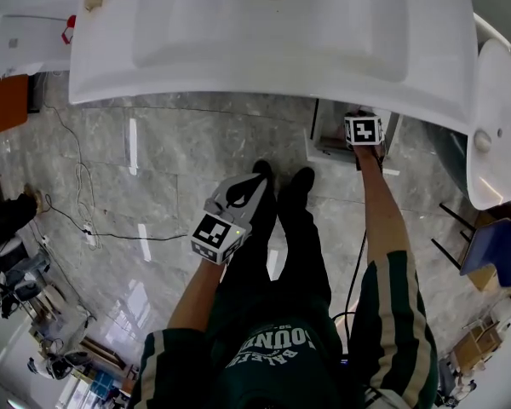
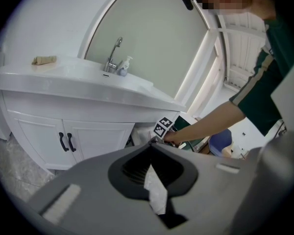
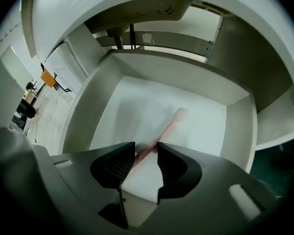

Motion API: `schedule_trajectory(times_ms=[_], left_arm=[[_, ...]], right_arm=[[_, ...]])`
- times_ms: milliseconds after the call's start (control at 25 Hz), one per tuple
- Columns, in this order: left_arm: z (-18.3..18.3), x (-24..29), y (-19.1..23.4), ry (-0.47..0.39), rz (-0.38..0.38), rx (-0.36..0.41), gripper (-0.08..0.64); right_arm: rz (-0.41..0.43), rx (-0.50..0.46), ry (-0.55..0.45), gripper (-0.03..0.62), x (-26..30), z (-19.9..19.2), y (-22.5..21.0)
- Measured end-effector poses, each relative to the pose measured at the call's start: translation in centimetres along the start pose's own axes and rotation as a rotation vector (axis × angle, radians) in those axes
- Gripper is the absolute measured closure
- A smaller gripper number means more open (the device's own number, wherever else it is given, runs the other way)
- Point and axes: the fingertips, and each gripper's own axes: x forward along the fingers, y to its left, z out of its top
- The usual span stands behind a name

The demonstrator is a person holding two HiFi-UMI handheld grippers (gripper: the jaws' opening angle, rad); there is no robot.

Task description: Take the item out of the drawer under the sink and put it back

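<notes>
A slim pink stick-like item lies blurred in the open white drawer under the sink. Its near end runs in between the jaws of my right gripper. The jaws stand apart, wider than the item, and their pads do not press on it. In the head view only that gripper's marker cube shows at the sink's front edge; its jaws are hidden beneath. My left gripper hangs over the floor by the person's legs, well left of the drawer, jaws together, holding none of the task's things.
White cabinet doors with black handles stand left of the drawer. A faucet and a soap bottle are on the sink top. Cables trail across the marble floor at left. A blue seat is at right.
</notes>
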Motion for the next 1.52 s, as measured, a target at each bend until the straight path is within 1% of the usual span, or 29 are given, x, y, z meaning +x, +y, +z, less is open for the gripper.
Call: schedule_trajectory(times_ms=[120, 280, 320, 400, 600, 680, 840, 960, 1160, 1320, 1520], left_arm=[[-0.3, -0.1, 0.2, 0.001, 0.005, -0.006, 0.511], [-0.3, -0.3, 0.1, 0.0, 0.009, -0.011, 0.511], [-0.2, -0.3, -0.1, -0.001, 0.008, -0.013, 0.511], [-0.1, -0.2, -0.3, -0.003, 0.005, -0.018, 0.511], [0.2, -0.4, -0.2, -0.012, 0.012, -0.016, 0.511], [0.6, -0.4, -0.3, -0.016, 0.012, -0.015, 0.511], [1.4, -0.6, -0.7, -0.029, 0.009, -0.01, 0.511], [2.1, -0.9, -1.1, -0.04, 0.005, -0.008, 0.511], [3.7, -1.7, -1.8, -0.062, -0.002, 0.006, 0.511], [4.7, -2.6, -2.3, -0.079, -0.005, 0.01, 0.511], [5.9, -3.5, -3.2, -0.091, -0.02, 0.02, 0.511]], right_arm=[[0.005, -0.007, -0.016, 0.457, -0.1, 0.4, 0.4], [0.015, -0.003, -0.067, 0.486, -0.4, 1.4, 1.3], [0.013, 0.0, -0.078, 0.497, -0.5, 1.6, 1.4], [0.008, -0.011, -0.093, 0.54, -0.8, 1.9, 1.6], [0.006, -0.083, -0.097, 0.54, -0.3, 1.3, 1.8], [-0.001, -0.113, -0.095, 0.54, -0.9, 1.3, 1.7], [-0.022, -0.209, -0.078, 0.541, -1.8, 1.0, 1.3], [-0.02, -0.257, -0.052, 0.541, -2.8, 0.5, 1.3], [-0.029, -0.354, -0.041, 0.541, -5.3, 0.0, 1.3], [-0.031, -0.4, -0.066, 0.54, -7.9, 0.1, 1.7], [-0.009, -0.41, -0.11, 0.541, -12.0, 0.1, 3.0]])
